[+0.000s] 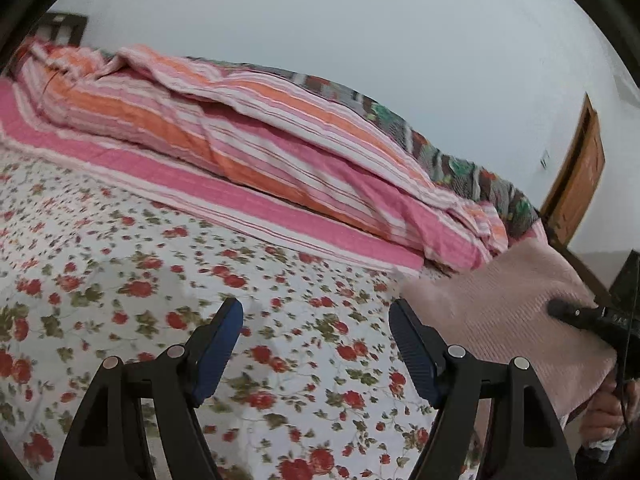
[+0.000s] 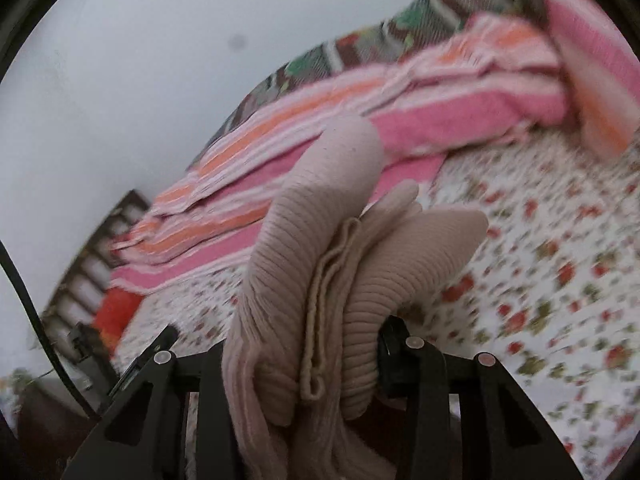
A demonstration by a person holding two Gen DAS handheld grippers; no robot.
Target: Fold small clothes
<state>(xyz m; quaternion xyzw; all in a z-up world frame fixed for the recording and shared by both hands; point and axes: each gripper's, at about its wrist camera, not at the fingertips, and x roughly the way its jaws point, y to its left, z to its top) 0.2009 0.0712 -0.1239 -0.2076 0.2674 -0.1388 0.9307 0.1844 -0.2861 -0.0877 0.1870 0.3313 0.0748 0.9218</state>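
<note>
Bunched ribbed knit garment (image 2: 320, 280) fills the lower centre of the right wrist view, clamped thickly in the right gripper (image 2: 304, 364) above the floral bedsheet (image 2: 540, 240), so layers could slip loose unevenly, while the left gripper (image 1: 316, 344) hangs apart, empty.

Bedsheet (image 1: 120, 264): showing a white ground with small red roses and olive-green leaves; quilt (image 1: 224, 128): showing stripes of pink, orange and white; blanket (image 1: 460, 160) behind it: showing a brown, grey and green pattern; knit garment (image 2: 320, 264): appearing pale dusty pink, ribbed, with a cream cord edging; left gripper (image 1: 316, 344): showing black arms and blue pads; right gripper (image 2: 304, 360): appearing black; wall (image 1: 360, 20): appearing pale grey; door (image 1: 580, 184): appearing orange-brown.
</note>
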